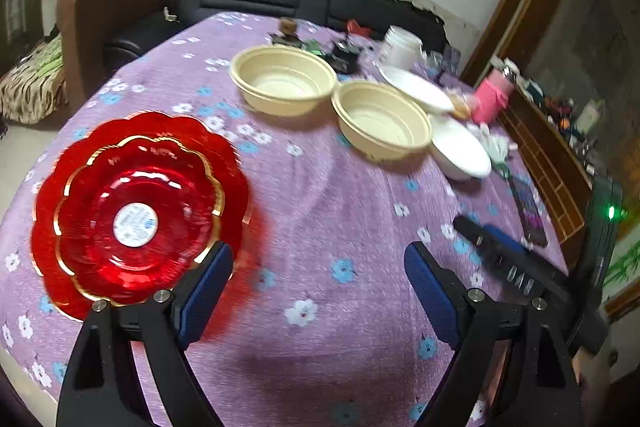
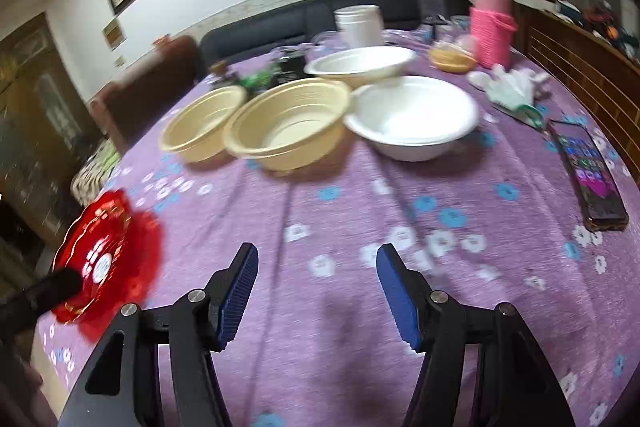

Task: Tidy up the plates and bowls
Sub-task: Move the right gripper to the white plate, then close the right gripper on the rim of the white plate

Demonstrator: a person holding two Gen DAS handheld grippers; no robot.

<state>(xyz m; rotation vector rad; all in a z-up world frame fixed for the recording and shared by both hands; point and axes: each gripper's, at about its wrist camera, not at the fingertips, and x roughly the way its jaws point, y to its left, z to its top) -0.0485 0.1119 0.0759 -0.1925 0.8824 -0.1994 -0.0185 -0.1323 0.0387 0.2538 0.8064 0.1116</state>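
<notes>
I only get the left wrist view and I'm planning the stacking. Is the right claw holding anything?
Observer: No. The right claw is open above the purple tablecloth, with nothing in it.
Operator: Is the nearer white bowl empty?
Observer: Yes, the white bowl has nothing inside.
Operator: What's the dark slab near the table edge?
Observer: It's a phone lying flat with its screen lit, clear of the bowl.
</notes>
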